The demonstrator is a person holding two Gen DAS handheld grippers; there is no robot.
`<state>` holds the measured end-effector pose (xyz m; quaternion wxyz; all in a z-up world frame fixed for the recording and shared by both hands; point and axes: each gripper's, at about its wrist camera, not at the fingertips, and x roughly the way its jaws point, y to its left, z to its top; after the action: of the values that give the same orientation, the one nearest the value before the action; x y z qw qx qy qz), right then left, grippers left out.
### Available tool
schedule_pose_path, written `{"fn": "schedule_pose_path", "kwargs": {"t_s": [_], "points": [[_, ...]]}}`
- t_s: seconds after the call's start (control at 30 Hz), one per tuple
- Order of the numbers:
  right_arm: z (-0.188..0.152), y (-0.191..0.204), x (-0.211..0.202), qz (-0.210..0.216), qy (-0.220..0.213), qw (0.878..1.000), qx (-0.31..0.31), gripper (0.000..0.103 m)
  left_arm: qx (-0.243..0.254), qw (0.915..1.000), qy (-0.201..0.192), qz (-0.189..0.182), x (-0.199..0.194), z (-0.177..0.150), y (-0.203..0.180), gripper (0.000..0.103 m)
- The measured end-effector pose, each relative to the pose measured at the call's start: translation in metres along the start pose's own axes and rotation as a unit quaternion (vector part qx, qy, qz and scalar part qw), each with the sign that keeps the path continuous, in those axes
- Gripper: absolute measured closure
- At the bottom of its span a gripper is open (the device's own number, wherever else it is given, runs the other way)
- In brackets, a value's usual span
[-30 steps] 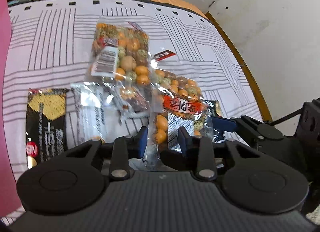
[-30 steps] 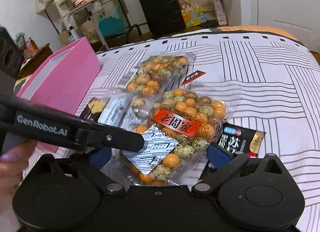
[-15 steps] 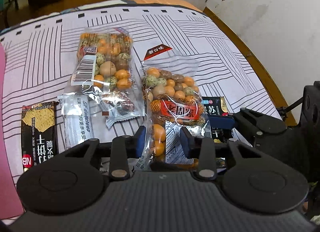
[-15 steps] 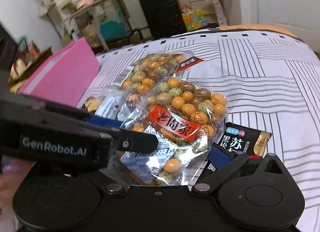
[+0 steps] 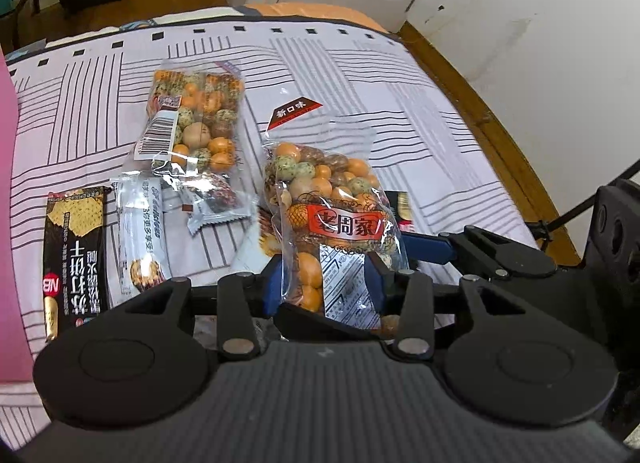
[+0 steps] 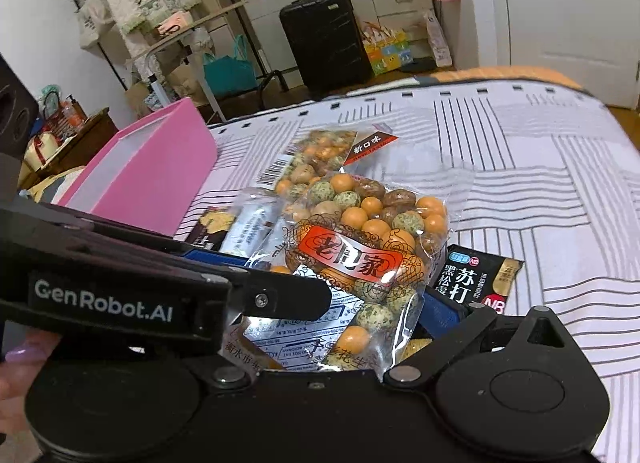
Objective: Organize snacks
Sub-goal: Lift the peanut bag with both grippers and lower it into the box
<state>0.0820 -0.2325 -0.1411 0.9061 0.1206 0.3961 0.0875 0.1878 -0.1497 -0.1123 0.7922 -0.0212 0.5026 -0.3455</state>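
A clear bag of coated peanuts with a red label [image 5: 340, 219] [image 6: 360, 239] stands tilted up off the striped bed cover [image 5: 360, 75]. My left gripper [image 5: 324, 283] has its blue pads against both sides of the bag's lower end, and its jaws are opening. It reaches in from the left in the right wrist view, where a hand [image 6: 16, 359] grips it. My right gripper [image 6: 320, 315] stands wide around the same bag, its right pad just beside the bag's edge. Its left finger is hidden behind the left gripper.
A second peanut bag [image 5: 192, 131] lies further back. A black cracker pack [image 5: 76, 247], a white wrapper [image 5: 140, 223] and a small silver snack [image 5: 216, 207] lie left. Another black cracker pack [image 6: 476, 279] lies right. A pink box [image 6: 152, 171] stands left. The bed's wooden edge [image 5: 500, 143] meets the wall.
The red-label peanut bag has come up from lying flat to standing between the left jaws. Both grippers have risen and drawn back, and the left jaws stand a little wider.
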Motion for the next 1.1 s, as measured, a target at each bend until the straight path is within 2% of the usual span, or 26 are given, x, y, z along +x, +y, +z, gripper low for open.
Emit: {"fn": "schedule_pose_path", "kwargs": {"t_s": [0.27, 0.53, 0.83, 0.97, 1.1], "points": [[0.001, 0.032, -0.042, -0.015, 0.012, 0.999, -0.037, 0.003, -0.007, 0.9998, -0.008, -0.018, -0.042, -0.015, -0.013, 0.061], [0.003, 0.076, -0.082, -0.006, 0.005, 0.996, -0.094, 0.003, -0.019, 0.9989, -0.026, -0.032, -0.095, -0.035, -0.017, 0.06], [0.024, 0.139, -0.104, 0.034, -0.016, 0.987, -0.158, 0.003, -0.025, 0.9968, -0.076, -0.003, -0.169, -0.05, -0.007, 0.06], [0.04, 0.171, -0.101, 0.052, -0.033, 0.978, -0.197, 0.009, -0.034, 0.9938, -0.104, 0.018, -0.203, -0.051, 0.012, 0.06], [0.061, 0.196, -0.081, 0.083, -0.04, 0.972, -0.215, 0.016, -0.057, 0.9893, -0.127, 0.044, -0.229, -0.05, 0.045, 0.06]]}}
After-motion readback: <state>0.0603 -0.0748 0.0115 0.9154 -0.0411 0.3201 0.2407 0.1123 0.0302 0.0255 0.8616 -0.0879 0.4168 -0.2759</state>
